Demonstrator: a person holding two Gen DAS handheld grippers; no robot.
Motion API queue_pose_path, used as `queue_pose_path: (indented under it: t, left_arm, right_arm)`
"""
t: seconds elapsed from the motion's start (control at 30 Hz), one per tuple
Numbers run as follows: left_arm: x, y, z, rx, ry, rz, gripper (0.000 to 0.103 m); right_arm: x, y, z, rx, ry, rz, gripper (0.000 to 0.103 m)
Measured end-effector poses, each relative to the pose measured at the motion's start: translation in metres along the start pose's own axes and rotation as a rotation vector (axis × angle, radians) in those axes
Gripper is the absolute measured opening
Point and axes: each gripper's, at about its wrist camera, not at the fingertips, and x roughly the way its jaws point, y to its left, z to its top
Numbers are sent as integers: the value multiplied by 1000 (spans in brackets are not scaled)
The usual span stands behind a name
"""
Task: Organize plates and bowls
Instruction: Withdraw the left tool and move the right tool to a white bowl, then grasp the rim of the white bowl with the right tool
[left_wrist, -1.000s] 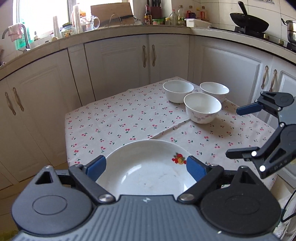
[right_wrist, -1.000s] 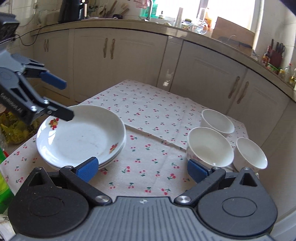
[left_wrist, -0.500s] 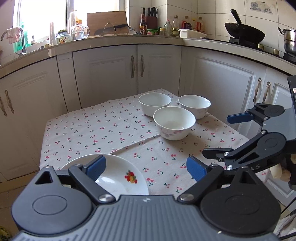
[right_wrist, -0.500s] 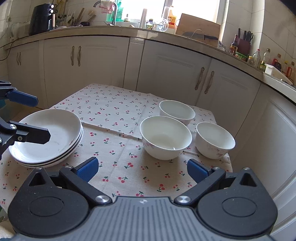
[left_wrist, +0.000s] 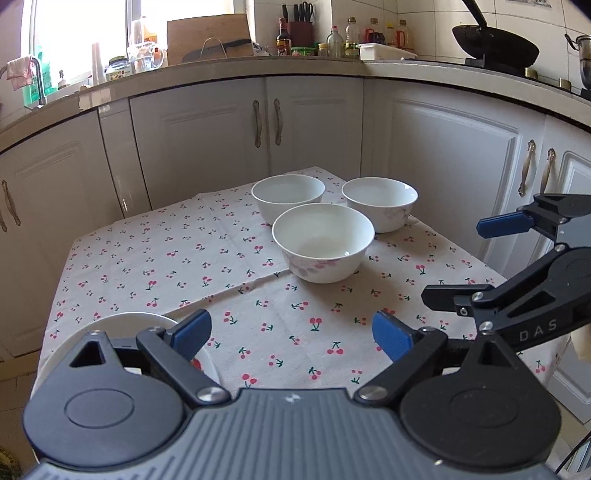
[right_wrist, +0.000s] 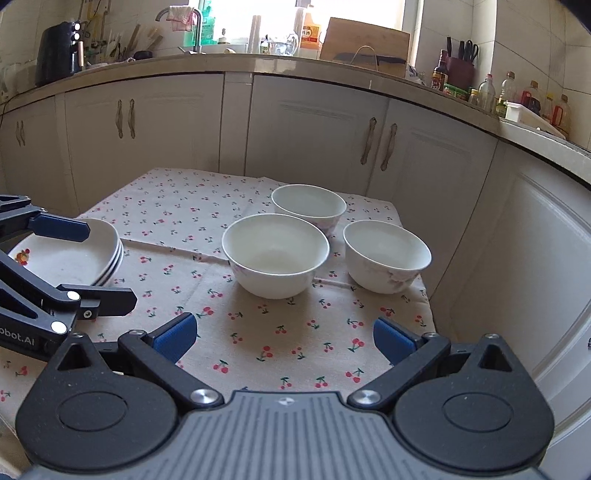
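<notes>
Bowls: we are judging plates (right_wrist: 66, 254) stacked, three bowls loose. Both tools released, left tool (left_wrist: 291, 332), right tool (right_wrist: 284, 332); we are needing front bowl (right_wrist: 275, 254) nested next.

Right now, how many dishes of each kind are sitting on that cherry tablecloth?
Bowls: 3, white: the nearest bowl, the far bowl, the right-hand bowl.
Plates: 3, in one stack of plates.
Total: 6 dishes.
</notes>
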Motion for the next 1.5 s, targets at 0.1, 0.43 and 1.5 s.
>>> queue_pose_path:
  t: [0.1, 0.43, 1.5]
  left_arm:
    - [8, -8, 2, 13, -6, -1, 94]
    - [45, -18, 12, 2, 21, 11, 94]
    - [116, -32, 27, -12, 16, 21, 91]
  right_arm:
    - [5, -11, 2, -14, 9, 3, 103]
    - [28, -39, 21, -30, 48, 79, 103]
    - [143, -35, 91, -210, 121, 347, 96]
